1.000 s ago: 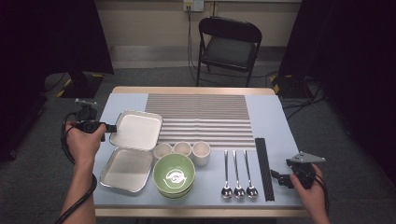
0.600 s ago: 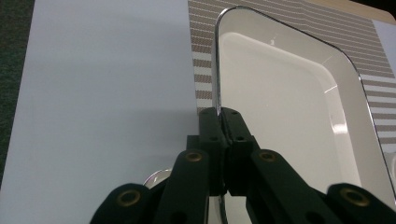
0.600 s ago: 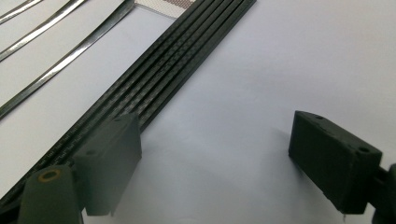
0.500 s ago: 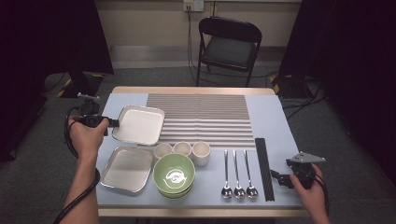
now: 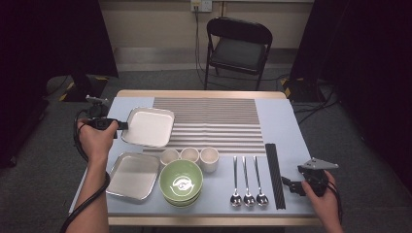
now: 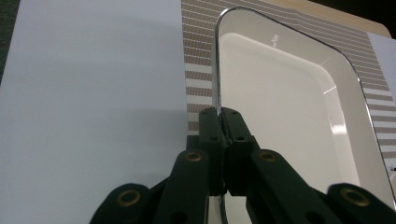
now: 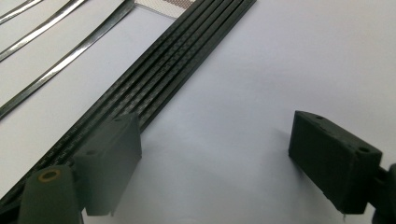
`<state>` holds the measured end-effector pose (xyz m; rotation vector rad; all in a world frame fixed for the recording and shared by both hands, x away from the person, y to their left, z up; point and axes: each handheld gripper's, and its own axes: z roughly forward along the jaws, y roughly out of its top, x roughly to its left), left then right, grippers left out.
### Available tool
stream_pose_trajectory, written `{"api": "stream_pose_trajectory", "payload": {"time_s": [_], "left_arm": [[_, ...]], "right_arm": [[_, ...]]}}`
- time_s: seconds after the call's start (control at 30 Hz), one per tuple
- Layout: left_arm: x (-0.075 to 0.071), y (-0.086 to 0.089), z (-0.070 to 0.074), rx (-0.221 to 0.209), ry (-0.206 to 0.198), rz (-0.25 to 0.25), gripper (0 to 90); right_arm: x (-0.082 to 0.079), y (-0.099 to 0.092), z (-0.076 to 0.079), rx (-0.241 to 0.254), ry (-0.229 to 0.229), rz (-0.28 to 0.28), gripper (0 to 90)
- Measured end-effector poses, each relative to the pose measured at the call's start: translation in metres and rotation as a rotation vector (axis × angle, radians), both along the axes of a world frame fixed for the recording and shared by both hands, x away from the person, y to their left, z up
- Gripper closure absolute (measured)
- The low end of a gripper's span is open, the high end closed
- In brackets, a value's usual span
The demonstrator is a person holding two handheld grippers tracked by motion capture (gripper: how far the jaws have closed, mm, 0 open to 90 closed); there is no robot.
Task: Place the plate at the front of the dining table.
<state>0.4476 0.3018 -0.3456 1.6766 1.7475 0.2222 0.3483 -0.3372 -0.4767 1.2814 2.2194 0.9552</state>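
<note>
Left gripper (image 5: 121, 125) pinched tight, arm stretched forward at the table's left edge — right gripper (image 5: 286, 183) low by the near corner, jaws spread wide.

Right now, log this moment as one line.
left gripper: shut on steel tray rim, over striped mat | right gripper: open, beside black chopsticks

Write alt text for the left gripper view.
The left gripper has its two black jaws shut on the rim of a square metal tray, which is lifted and tilted over the pale blue table. A striped placemat shows behind the tray.
</note>
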Motion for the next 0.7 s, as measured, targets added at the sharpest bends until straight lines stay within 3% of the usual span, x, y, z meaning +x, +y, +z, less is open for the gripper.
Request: {"api": "stream_pose_trajectory", "payload": {"time_s": [0.43,0.7], "left_arm": [[0.009,-0.0066,-0.006,0.001,-0.004,0.025,88.7],[0.0106,-0.0084,-0.0021,0.011,-0.015,0.034,88.6]], "right_arm": [[-0.0002,0.0,0.0,-0.002,-0.002,-0.001,16.3],[-0.0002,0.0,0.0,-0.002,-0.002,-0.001,16.3]]}}
